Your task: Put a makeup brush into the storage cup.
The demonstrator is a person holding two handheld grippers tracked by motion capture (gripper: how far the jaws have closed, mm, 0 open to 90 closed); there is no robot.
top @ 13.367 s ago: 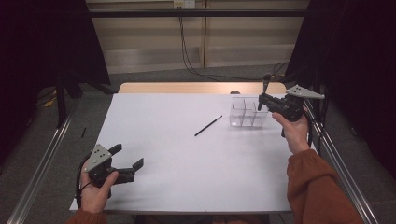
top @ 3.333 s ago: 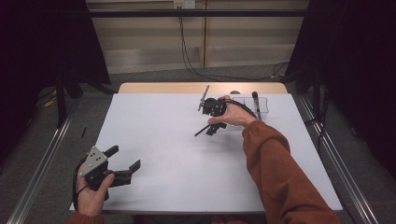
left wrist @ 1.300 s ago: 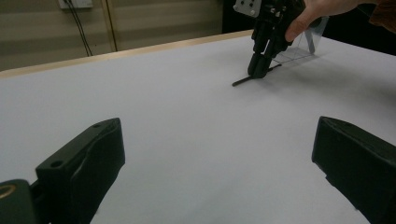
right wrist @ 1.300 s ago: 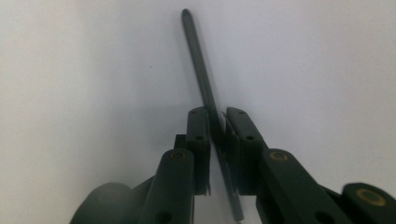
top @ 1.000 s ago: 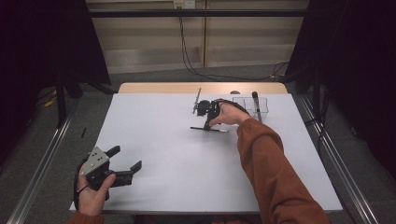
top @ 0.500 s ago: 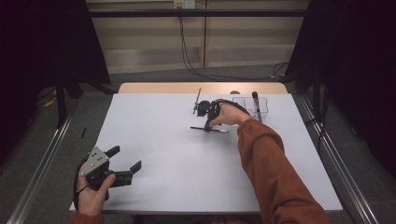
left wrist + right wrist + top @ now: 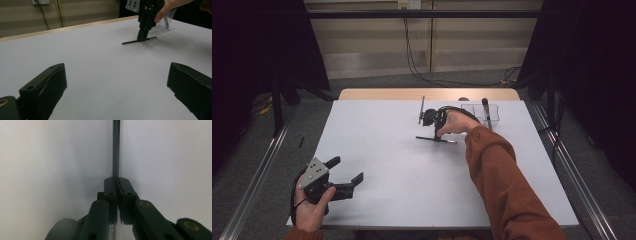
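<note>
A thin black pen (image 7: 424, 138) lies flat on the white table (image 7: 412, 190), past its middle. My right gripper (image 7: 437, 136) points down at it, shut on its shaft; the jaws have just closed tighter. In the right gripper view the pads meet around the pen (image 7: 116, 147), which runs straight ahead of the right gripper (image 7: 116, 181). The left gripper view shows that gripper (image 7: 142, 37) standing on the pen (image 7: 130, 42). My left gripper (image 7: 346, 169) rests near the front left corner, open, nothing between its fingers (image 7: 45, 87).
A clear plastic container (image 7: 472, 108) stands at the back right, just beyond the right hand, with a dark stick-like thing (image 7: 485, 107) upright in it. A wooden strip (image 7: 377, 94) runs along the table's far edge. Metal rails flank both sides.
Nothing visibly moved in the last second. Longer ago the right gripper came from the container to the pen, which has turned from a slant to lying crosswise.
</note>
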